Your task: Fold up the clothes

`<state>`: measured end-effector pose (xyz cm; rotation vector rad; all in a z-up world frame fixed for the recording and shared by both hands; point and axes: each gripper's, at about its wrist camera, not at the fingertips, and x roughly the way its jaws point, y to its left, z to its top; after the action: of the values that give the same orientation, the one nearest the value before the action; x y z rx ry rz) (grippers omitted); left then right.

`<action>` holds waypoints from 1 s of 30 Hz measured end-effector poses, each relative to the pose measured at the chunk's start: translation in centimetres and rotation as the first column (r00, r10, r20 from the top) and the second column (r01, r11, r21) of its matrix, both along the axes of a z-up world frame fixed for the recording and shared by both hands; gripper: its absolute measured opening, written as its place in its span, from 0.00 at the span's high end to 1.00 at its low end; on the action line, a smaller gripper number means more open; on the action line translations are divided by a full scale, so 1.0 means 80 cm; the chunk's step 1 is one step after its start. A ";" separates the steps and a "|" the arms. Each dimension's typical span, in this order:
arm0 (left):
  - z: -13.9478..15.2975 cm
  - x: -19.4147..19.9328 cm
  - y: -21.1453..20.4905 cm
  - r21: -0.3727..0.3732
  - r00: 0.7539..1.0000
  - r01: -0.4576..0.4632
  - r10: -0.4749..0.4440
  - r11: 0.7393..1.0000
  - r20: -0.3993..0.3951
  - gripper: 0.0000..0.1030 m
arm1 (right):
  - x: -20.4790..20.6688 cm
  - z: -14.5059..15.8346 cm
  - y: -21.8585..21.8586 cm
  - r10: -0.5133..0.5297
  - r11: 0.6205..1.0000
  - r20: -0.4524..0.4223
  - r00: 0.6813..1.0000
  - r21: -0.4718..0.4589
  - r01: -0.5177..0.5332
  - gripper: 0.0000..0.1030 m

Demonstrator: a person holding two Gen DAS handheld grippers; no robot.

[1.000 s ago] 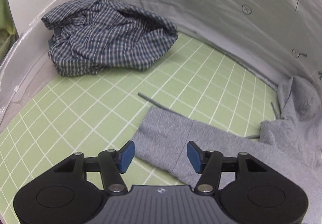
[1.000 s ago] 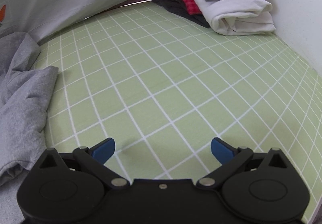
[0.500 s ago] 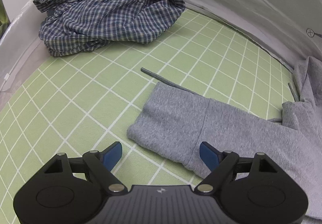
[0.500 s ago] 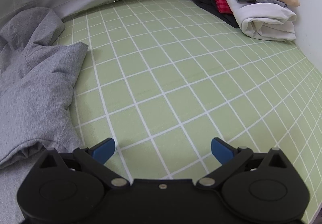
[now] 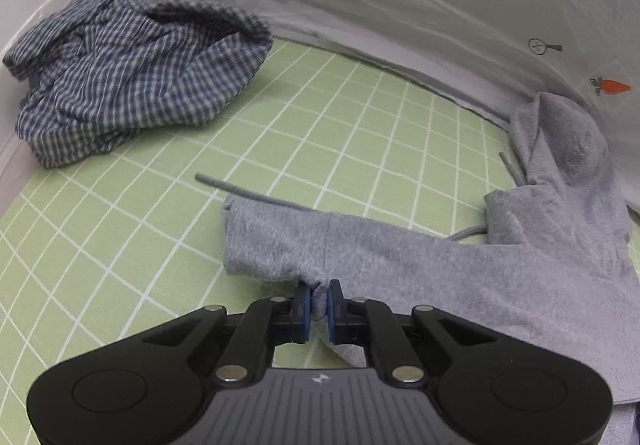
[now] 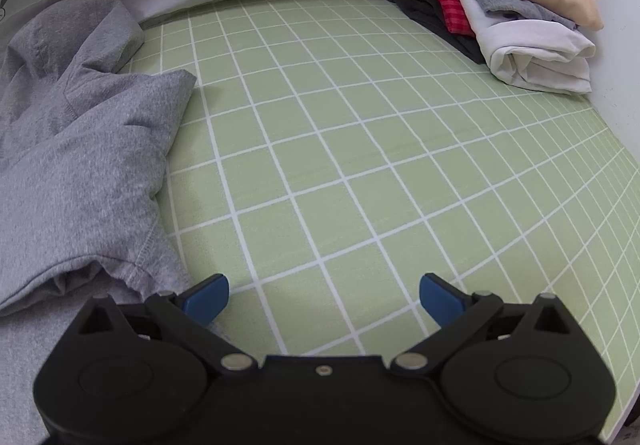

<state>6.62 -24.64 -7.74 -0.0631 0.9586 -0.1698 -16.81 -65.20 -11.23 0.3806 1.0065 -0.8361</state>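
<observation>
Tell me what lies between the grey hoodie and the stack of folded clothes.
Only bare green grid mat separates the grey hoodie from the stack of folded clothes, as the right wrist view shows.

One grey hoodie (image 5: 440, 265), one checked shirt (image 5: 132, 77), one stack of folded clothes (image 6: 500, 1), two claws.

Grey hoodie (image 5: 420, 265), blue-white checked shirt (image 5: 132, 77), green white-gridded mat (image 6: 360, 165), blue-padded black claws
</observation>
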 end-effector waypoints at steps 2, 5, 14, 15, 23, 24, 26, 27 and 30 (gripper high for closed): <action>0.017 -0.005 -0.013 -0.024 0.999 0.027 -0.027 0.999 0.029 0.92 | 0.000 0.001 0.002 0.001 1.000 0.014 1.000 0.003 -0.002 0.00; 0.040 -0.016 -0.044 -0.046 0.992 0.101 -0.098 0.994 0.074 0.92 | -0.002 0.000 0.003 -0.004 1.000 0.036 0.999 0.009 0.004 0.00; 0.088 -0.068 -0.210 -0.107 0.886 0.455 -0.438 0.884 0.150 0.86 | -0.038 0.004 -0.019 -0.124 0.992 0.132 0.983 0.047 0.119 0.00; 0.088 -0.075 -0.225 -0.106 0.859 0.508 -0.494 0.855 0.135 0.82 | -0.042 0.003 -0.022 -0.134 0.991 0.138 0.981 0.047 0.128 0.00; 0.075 -0.091 -0.227 -0.026 0.862 0.504 -0.501 0.863 0.070 0.43 | -0.045 0.009 -0.030 -0.122 0.992 0.179 0.976 0.024 0.120 0.00; 0.071 -0.085 -0.219 -0.006 0.881 0.471 -0.470 0.882 0.057 0.41 | -0.041 0.010 -0.028 -0.108 0.994 0.183 0.977 0.021 0.106 0.00; 0.064 -0.076 -0.197 0.035 0.916 0.400 -0.401 0.916 0.031 0.33 | -0.027 0.014 -0.021 -0.051 0.999 0.199 0.979 0.010 0.050 0.00; 0.060 -0.071 -0.184 0.054 0.932 0.362 -0.363 0.931 0.015 0.32 | -0.018 0.017 -0.016 -0.017 1.000 0.209 0.978 0.002 0.017 0.00; 0.041 -0.055 -0.158 0.102 0.962 0.272 -0.269 0.957 -0.039 0.29 | 0.016 0.028 0.003 0.076 0.997 0.222 0.972 -0.031 -0.071 0.01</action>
<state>2.22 -37.29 -4.45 0.1657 0.9977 -0.3707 -15.51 -64.95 -9.00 0.4057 0.7972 -0.7198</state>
